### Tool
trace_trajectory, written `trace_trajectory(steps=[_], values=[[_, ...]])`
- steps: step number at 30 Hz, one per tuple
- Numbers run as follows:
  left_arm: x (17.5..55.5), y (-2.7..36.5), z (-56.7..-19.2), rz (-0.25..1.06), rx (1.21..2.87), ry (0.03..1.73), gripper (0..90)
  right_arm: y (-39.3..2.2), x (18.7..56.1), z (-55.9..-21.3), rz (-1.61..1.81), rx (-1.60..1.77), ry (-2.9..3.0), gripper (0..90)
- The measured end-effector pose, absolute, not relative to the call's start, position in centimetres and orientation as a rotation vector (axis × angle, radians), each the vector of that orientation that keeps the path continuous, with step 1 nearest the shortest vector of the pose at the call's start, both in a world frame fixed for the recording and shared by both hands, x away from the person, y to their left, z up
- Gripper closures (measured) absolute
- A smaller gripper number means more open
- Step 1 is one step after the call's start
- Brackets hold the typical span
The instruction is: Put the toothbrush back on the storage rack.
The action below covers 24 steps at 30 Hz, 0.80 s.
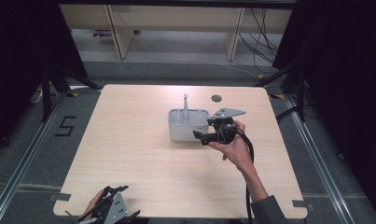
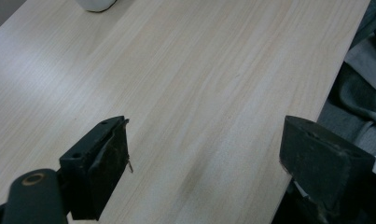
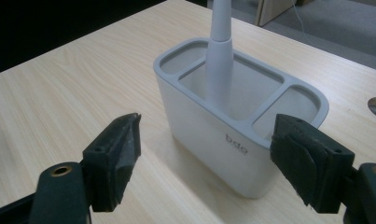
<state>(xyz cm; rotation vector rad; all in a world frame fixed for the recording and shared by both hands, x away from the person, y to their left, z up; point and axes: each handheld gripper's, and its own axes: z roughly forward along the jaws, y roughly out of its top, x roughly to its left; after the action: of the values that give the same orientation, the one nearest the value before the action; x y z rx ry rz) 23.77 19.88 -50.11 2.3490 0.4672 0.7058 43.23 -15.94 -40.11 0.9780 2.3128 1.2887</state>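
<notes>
Mid-table, grey caddy point(image 1: 188, 126), long axis crosswise, utensil handle point(image 1: 185, 101) upright

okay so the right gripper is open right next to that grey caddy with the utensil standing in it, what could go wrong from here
1. The caddy is tall and narrow; a nudge from the open right gripper could probably slide or tip it.
2. The utensil handle stands loose in the middle compartment; a jaw may knock it.
3. The left gripper sits at the table edge, too far away to steady anything.
</notes>
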Motion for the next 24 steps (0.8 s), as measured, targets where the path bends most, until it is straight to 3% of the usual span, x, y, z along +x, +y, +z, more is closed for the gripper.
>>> trace_trajectory(steps=[24], values=[[23.7, 19.9, -50.0, 0.704, 2.346, 0.467, 15.0, -17.7, 40.7, -42.2, 1.251, 0.995, 2.365, 21.6]])
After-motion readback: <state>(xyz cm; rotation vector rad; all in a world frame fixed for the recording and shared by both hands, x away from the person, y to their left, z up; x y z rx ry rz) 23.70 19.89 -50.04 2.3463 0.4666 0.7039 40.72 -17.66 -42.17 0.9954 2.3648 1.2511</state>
